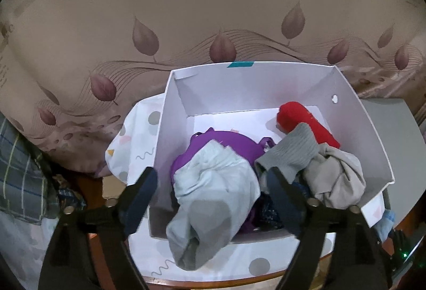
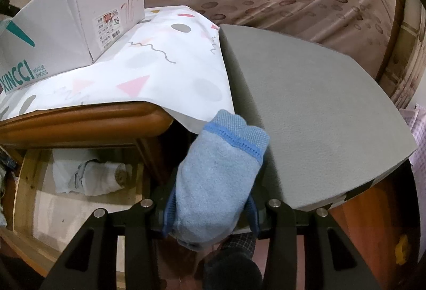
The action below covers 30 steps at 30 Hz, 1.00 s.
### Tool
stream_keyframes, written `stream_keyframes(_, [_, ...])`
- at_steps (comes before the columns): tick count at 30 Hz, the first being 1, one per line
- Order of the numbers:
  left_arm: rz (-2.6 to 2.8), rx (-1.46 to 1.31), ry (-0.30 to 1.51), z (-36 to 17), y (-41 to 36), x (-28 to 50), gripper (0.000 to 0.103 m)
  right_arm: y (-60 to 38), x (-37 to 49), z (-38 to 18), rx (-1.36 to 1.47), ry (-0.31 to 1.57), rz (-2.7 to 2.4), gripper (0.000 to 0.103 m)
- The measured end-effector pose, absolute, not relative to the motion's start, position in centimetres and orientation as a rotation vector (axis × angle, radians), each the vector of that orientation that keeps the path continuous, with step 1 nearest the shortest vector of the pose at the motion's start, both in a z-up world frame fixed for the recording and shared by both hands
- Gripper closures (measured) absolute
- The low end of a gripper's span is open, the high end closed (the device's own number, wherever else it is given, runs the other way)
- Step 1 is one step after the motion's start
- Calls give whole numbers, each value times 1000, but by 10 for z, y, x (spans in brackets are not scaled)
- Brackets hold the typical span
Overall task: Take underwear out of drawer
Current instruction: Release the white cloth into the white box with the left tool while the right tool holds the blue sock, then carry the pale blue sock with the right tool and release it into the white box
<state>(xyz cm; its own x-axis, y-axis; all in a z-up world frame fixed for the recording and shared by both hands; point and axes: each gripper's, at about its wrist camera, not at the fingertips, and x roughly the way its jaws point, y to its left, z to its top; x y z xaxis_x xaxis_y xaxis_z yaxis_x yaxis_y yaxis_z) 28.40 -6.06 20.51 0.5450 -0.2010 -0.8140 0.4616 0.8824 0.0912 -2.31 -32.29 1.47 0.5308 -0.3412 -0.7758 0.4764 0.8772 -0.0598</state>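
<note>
My left gripper (image 1: 210, 191) hangs open over a white shoe box (image 1: 173, 130). A pale mint and grey garment (image 1: 213, 191) lies between its fingers, draped over the box's near wall, and the pads stand clear of it. The box also holds a purple piece (image 1: 210, 141), a red roll (image 1: 306, 122), a grey ribbed piece (image 1: 290, 154) and a beige bundle (image 1: 335, 175). My right gripper (image 2: 211, 210) is shut on a light blue rolled cloth (image 2: 221, 170) with a darker blue band. Below left of it is an open wooden drawer (image 2: 29, 183) with a white rolled cloth (image 2: 90, 178) inside.
The shoe box (image 2: 66, 24) stands on a white patterned cloth (image 2: 159, 63) over a wooden table edge (image 2: 80, 117). A grey flat pad (image 2: 306, 117) lies to the right. A leaf-printed fabric (image 1: 213, 10) fills the background, with plaid cloth (image 1: 18, 170) at the left.
</note>
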Motion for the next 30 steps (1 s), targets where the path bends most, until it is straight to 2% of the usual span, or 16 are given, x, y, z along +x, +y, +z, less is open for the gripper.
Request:
stream_keyframes(16, [-410,282,850,230,-54,271,7,-319,-23,14,155,888,-482,60])
stream_keyframes(30, [-422,236,822,251,-38,250,5,-314,-23,15,148,885,-475,60])
